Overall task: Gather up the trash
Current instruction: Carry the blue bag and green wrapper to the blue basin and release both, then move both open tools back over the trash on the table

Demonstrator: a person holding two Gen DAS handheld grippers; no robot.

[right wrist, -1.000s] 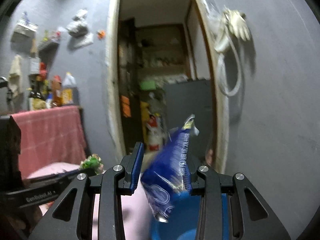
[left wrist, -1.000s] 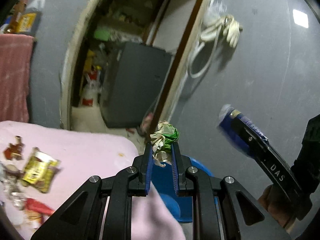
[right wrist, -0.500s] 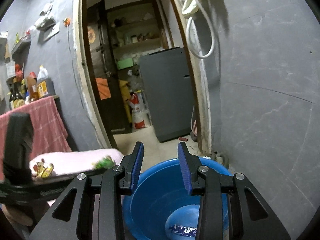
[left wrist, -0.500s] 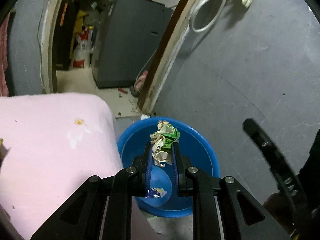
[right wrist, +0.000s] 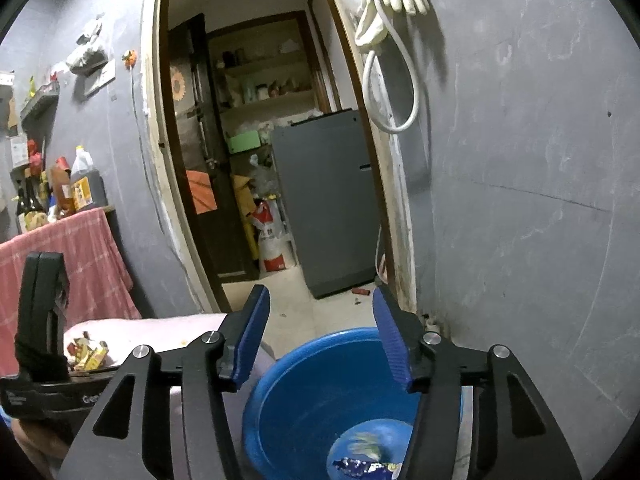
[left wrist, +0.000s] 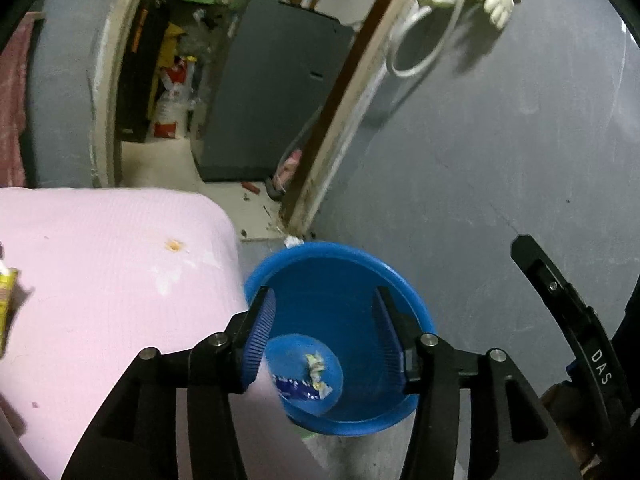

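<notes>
Left wrist view: the left gripper (left wrist: 324, 330) hangs over the blue basin (left wrist: 412, 308), jaws opening with nothing between them; the crumpled green-and-white wrapper (left wrist: 315, 364) it clamped a second ago now lies on the basin floor beside the blue packet (left wrist: 294, 389). A yellow wrapper (left wrist: 8, 304) remains on the pink cover (left wrist: 100, 280)

Right wrist view: the right gripper (right wrist: 320, 338), jaws also opening and empty, has released its packet. More wrappers (right wrist: 86, 352) await collection, so the task is judged unfinished
</notes>
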